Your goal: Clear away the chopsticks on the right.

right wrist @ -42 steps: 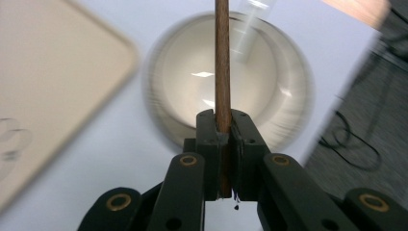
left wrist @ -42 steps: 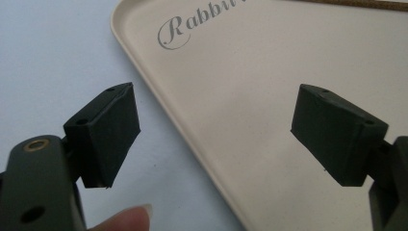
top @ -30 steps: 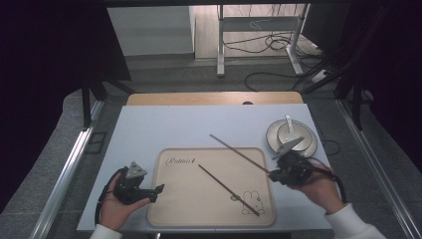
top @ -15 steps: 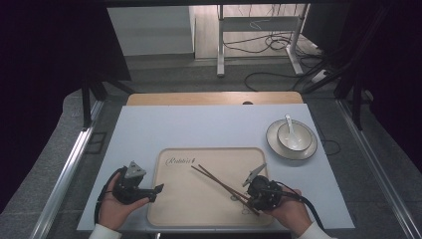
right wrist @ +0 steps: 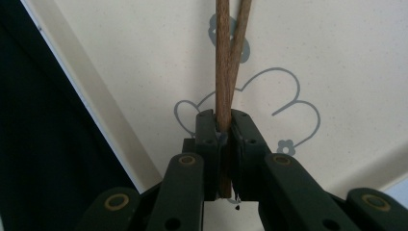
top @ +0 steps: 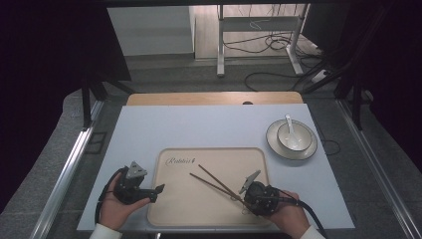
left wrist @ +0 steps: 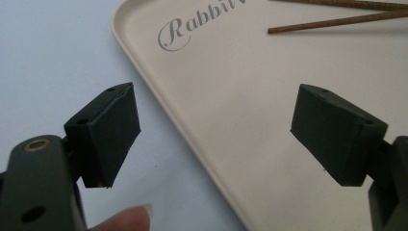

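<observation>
While my right gripper [top: 245, 195] sits low over the near right part of the tray [top: 174, 219], its fingers [right wrist: 207, 139] are pressed together on the pair of chopsticks [top: 214, 182]. From the right gripper view I see both brown sticks run up out of the narrow gap between the black fingers, touching at the grip and spreading slightly farther on. They lie over a grey cloud-and-flower drawing [right wrist: 293, 110] printed on the tray's cream surface. From the high view the chopsticks slant from the gripper up and to the left, across the middle of the tray, with their far ends just apart from each other.

My left gripper [top: 155, 190] rests at the tray's left edge, held in my left hand [top: 117, 206] on the pale blue tabletop [top: 209, 127]. Its fingers [left wrist: 108, 130] stand wide apart and hold nothing. Looking along them in the left gripper view, I see one finger over the tabletop and the other over the tray, with the rim running between them. The grey word "Rabbit" [left wrist: 202, 26] sits beyond, and the tips of the chopsticks show near the top edge.

Well apart from the tray, at the far right of the tabletop, a white bowl [top: 291, 137] stands on a plate [top: 272, 144] with a white spoon [top: 290, 128] in it.
</observation>
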